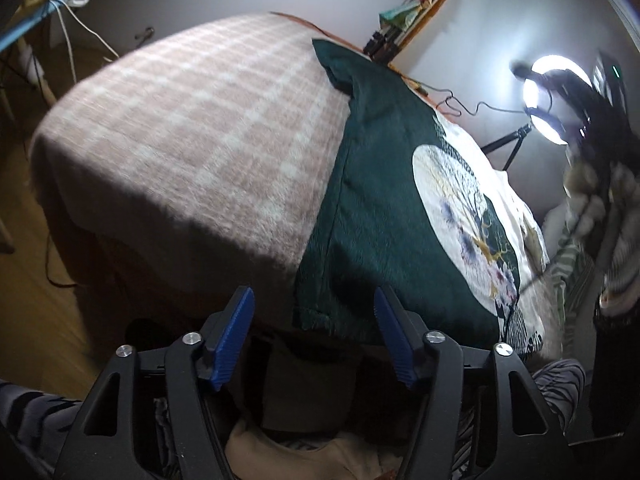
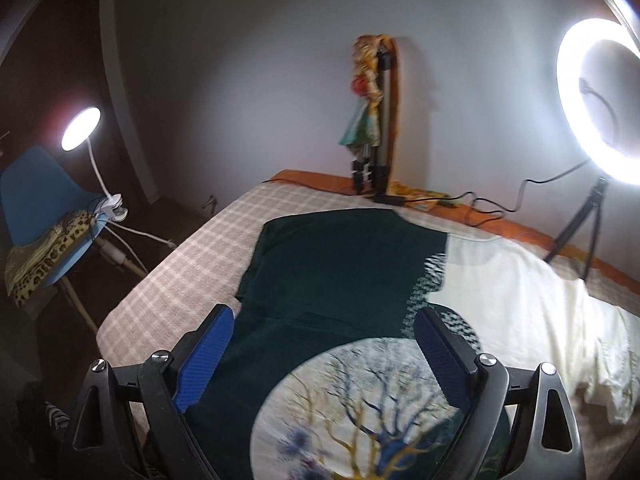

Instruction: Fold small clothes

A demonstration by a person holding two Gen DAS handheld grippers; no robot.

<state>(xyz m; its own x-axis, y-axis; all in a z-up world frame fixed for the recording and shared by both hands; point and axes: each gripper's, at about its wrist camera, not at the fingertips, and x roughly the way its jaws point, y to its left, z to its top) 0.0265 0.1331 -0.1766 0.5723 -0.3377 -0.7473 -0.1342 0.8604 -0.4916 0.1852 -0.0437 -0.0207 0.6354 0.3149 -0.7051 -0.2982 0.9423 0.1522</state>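
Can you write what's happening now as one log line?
shirt: flat on bed | left tool: open, empty, near hem | right tool: open, empty, above shirt

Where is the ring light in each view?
Left wrist view: ring light at the upper right, partly hidden by dark gear.
Right wrist view: ring light at the far right edge, on a tripod.
Shared landmark: the green shirt with a round tree print.

Left gripper (image 1: 314, 334) and right gripper (image 2: 324, 354) agape (both empty)
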